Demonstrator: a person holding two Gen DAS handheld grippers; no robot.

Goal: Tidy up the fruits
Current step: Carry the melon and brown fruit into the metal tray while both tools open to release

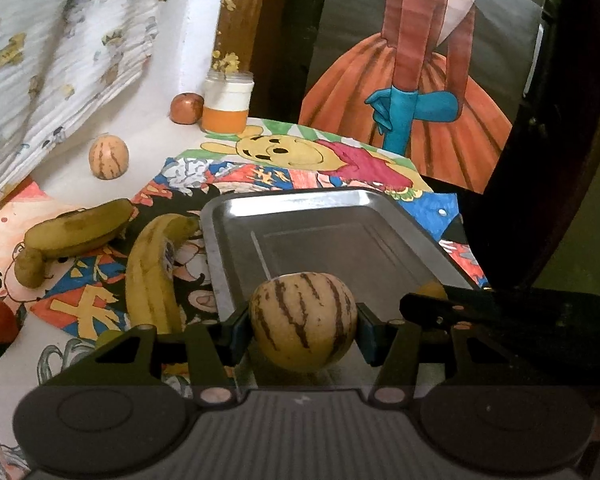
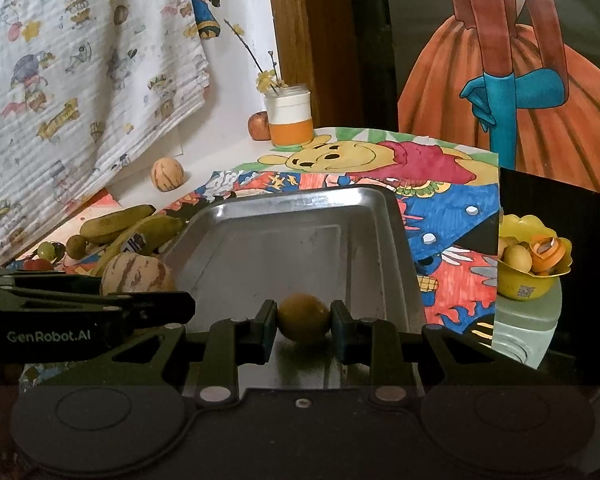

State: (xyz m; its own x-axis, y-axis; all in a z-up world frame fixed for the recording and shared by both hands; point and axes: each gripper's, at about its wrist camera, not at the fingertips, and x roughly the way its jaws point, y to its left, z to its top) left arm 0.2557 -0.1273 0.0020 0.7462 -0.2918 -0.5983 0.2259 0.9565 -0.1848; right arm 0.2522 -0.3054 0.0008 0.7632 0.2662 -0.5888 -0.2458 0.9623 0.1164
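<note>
Now both grippers hold fruit over tray (image 2: 404, 240).

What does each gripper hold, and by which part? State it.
Left gripper: the striped melon, jaws pressing its two sides at mid-height. Right gripper: a small yellow-brown round fruit, clamped at its sides, over the metal tray.

A dull, scuffed grey metal tray (image 2: 300, 240) lies on matt, brightly coloured paper drawings (image 2: 452, 216). A crinkled white printed cloth (image 2: 80, 72) hangs behind. A smooth-skinned striped cream melon (image 1: 304, 320).
</note>
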